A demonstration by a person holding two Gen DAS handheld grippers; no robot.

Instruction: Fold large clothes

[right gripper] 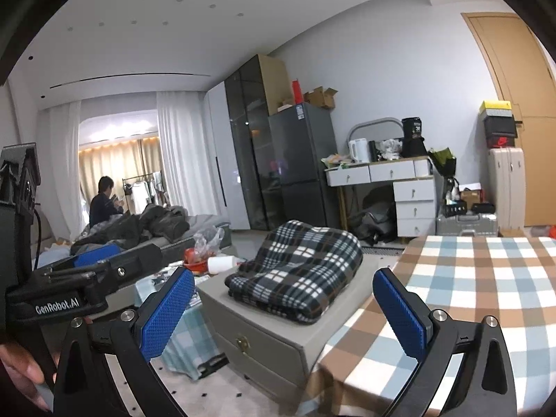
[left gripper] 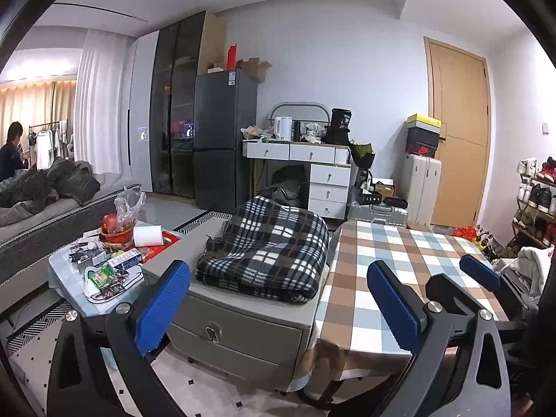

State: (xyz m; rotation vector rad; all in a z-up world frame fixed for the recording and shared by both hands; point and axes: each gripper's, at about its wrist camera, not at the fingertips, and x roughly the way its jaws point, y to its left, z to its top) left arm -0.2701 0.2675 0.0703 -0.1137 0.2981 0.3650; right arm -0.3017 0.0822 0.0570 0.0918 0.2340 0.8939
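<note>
A folded dark plaid fleece garment [left gripper: 267, 248] lies on top of a grey drawer cabinet [left gripper: 239, 326]; it also shows in the right wrist view [right gripper: 299, 271]. My left gripper [left gripper: 278, 299] is open and empty, held in the air short of the cabinet. My right gripper [right gripper: 283, 307] is open and empty too, at about the same distance. The right gripper shows at the right edge of the left wrist view [left gripper: 486, 278], over the checked tablecloth [left gripper: 410, 271]. The left gripper shows at the left of the right wrist view [right gripper: 87, 267].
A low table [left gripper: 69, 278] with snacks, a red bowl and a plastic bag stands left of the cabinet. A table with the checked cloth [right gripper: 469, 295] is on the right. A bed with dark clothes [left gripper: 52, 187], fridge, white desk, suitcase and shoe rack stand farther off.
</note>
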